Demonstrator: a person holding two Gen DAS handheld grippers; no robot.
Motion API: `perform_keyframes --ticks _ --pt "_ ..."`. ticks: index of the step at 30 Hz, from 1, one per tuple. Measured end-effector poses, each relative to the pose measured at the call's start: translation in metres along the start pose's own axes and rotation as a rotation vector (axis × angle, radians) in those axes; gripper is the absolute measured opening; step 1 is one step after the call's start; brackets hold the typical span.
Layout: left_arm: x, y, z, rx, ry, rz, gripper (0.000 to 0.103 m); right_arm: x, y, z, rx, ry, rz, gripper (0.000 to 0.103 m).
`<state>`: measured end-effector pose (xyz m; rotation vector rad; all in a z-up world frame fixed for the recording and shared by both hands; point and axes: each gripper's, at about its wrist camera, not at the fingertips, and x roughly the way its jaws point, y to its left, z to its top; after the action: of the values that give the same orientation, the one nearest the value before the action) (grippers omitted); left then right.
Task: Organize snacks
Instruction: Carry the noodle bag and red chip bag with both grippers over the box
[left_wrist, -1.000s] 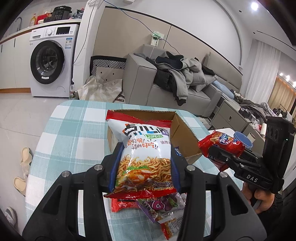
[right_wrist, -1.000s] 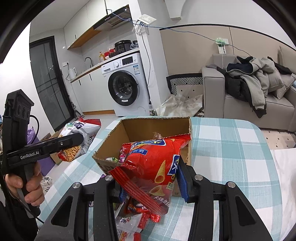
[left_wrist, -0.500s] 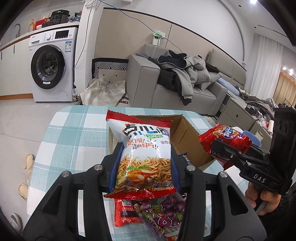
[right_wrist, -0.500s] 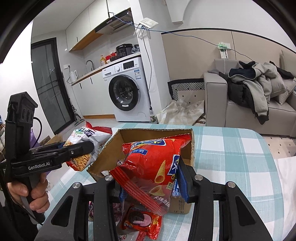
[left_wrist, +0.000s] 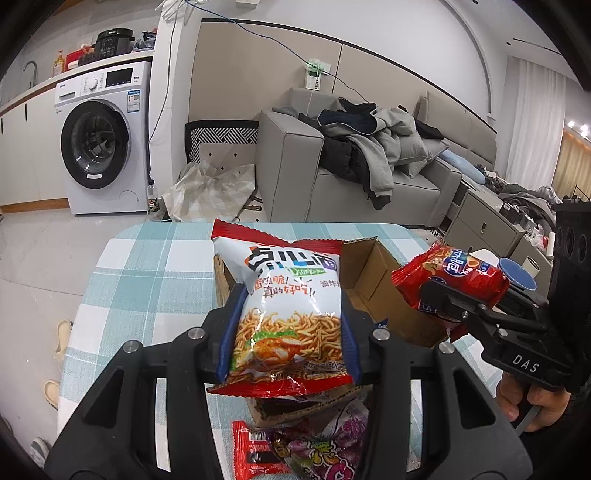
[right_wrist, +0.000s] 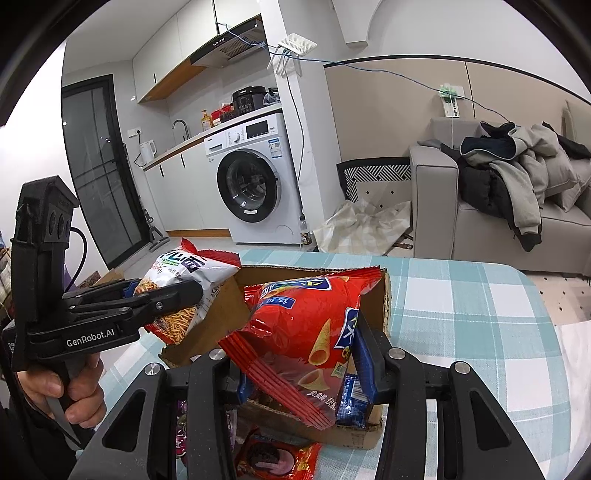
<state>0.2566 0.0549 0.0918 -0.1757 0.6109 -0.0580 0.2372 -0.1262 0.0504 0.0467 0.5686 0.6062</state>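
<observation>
My left gripper (left_wrist: 290, 321) is shut on a white and red noodle-snack bag (left_wrist: 291, 310), held upright above the near-left edge of an open cardboard box (left_wrist: 373, 284). My right gripper (right_wrist: 306, 354) is shut on a red corn-cone snack bag (right_wrist: 310, 325), held over the box (right_wrist: 384, 295). Each gripper shows in the other's view: the right gripper (left_wrist: 443, 299) at the right with the red bag (left_wrist: 454, 277), the left gripper (right_wrist: 166, 295) at the left with the noodle bag (right_wrist: 184, 280). A blue packet (right_wrist: 352, 398) lies inside the box.
The box stands on a table with a teal checked cloth (left_wrist: 147, 280). Loose packets lie near the front edge: a red one (left_wrist: 255, 454), a purple one (left_wrist: 332, 450) and a red one (right_wrist: 277, 458). A washing machine (left_wrist: 99, 147) and a grey sofa (left_wrist: 369, 177) stand behind.
Both grippers have risen and moved forward toward the box with their bags still held. The box now sits closer below them and more loose packets show at the near edge.
</observation>
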Motion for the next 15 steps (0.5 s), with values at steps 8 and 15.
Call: perform_keyframes --ticks 8,15 --pt "0.015 0.001 0.005 0.001 0.008 0.007 0.043 0.012 -0.004 0.001 0.0 0.013 0.004 0.044" --pt "0.033 0.006 0.006 0.001 0.023 0.016 0.043 0.025 -0.008 -0.003 -0.005 0.038 0.005 0.044"
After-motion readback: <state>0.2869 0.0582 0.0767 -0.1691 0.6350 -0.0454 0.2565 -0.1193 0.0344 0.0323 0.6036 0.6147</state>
